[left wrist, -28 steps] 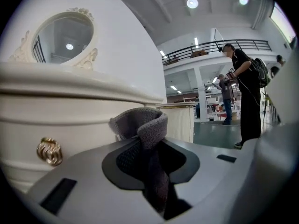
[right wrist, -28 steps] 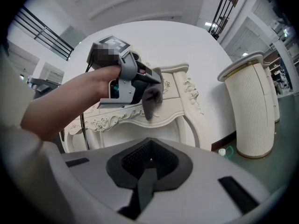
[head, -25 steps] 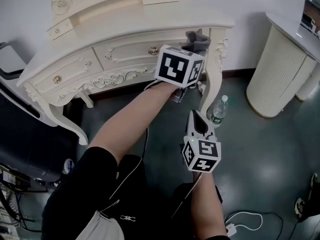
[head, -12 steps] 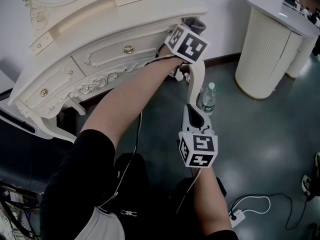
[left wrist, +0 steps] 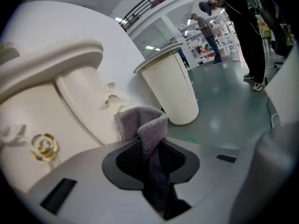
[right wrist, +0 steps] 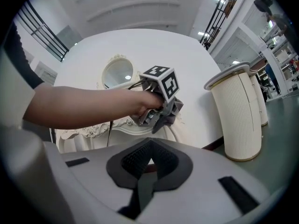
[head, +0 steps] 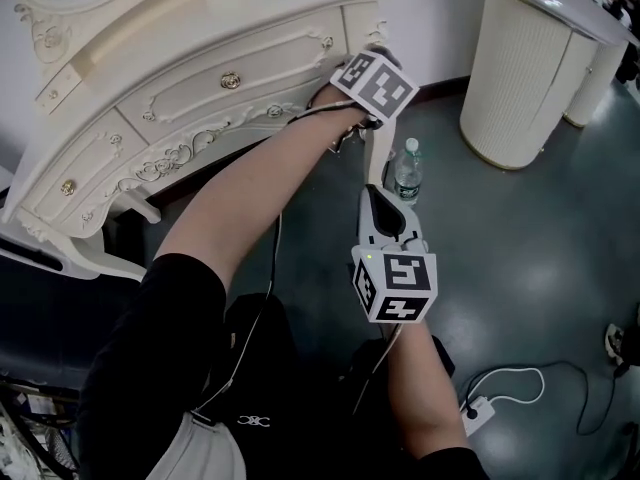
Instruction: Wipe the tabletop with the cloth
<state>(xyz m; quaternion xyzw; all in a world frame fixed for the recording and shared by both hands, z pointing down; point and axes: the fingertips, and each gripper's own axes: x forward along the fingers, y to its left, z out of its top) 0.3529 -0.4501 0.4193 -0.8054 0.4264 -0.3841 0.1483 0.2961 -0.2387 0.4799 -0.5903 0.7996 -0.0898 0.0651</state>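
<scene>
Step in hand, seemingly a wiping stroke: grips grey cloth (left wrist: pixel 140 122) fast between shut jaws of left gripper (left wrist: pixel 152 148), at right-hand corner of dressing table (head: pixel 200 78). Calls next for pressing cloth flat and sweeping toward table's middle. Carries nothing in right gripper (right wrist: pixel 148 164), jaws together, low before table's right leg. Shows pinched fold only in left gripper view; shows bottle (head: pixel 404 171) beside that leg only in head view.

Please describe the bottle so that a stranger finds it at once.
Find the cream dressing table. Below its right corner, on the dark floor, stands the bottle. It is clear plastic with a greenish cap, the only bottle there.
</scene>
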